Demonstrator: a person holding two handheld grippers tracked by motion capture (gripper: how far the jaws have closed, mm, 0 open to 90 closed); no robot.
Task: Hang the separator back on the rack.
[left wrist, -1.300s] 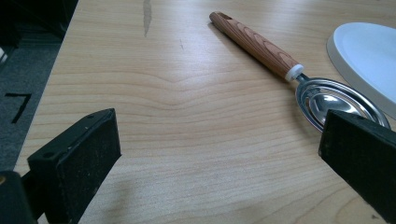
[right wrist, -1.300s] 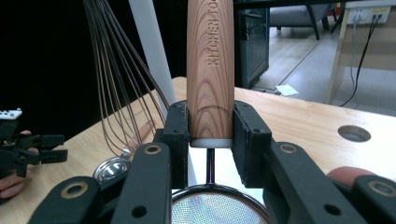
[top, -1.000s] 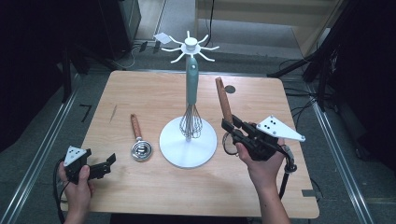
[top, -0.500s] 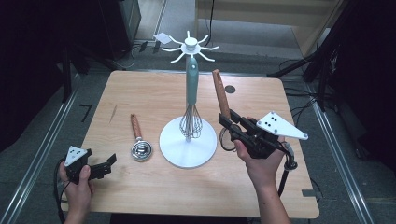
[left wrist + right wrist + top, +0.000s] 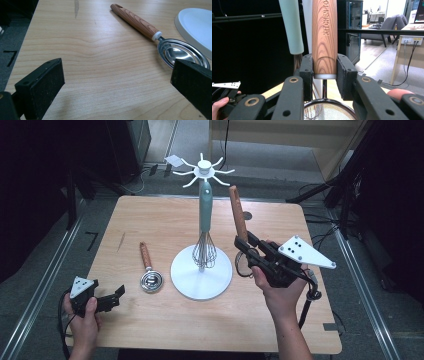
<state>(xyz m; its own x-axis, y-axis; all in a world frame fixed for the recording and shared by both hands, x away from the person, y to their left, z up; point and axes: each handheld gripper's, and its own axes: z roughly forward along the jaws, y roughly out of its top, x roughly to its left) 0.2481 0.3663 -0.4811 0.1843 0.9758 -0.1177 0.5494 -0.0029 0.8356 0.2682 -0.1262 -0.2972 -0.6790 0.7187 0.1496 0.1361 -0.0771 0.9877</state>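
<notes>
A wooden table (image 5: 165, 220) seen from above, with a person's two hands, each holding a two-jaw gripper.

At the left, the left gripper (image 5: 114, 297) rests low by the near left corner, as it was a second ago. Its jaws are spread wide with nothing between them. From its own camera, a measuring spoon with a wooden handle (image 5: 160, 40) lies flat on the table ahead of the jaws, its steel bowl partly behind the right-hand jaw but untouched.

In the middle stands a white utensil stand (image 5: 202, 270), a round base and pole topped by a ring of hooks. A whisk with a pale green handle (image 5: 205, 220) hangs from it, its wires just above the base.

At the right, the right gripper (image 5: 243, 245) pinches a small wire-mesh strainer with a wooden handle (image 5: 324, 35). The pads clamp the lower end of the handle, which stands nearly upright above the jaws; the mesh bowl hangs below them. The handle sits just beside the whisk.

Over the last second this gripper has risen and the handle has swung from a lean to near vertical, its tip now closer to the hooks. That suggests the strainer is being lifted for hanging on the stand; the tip is below the hooks and not yet on one.
</notes>
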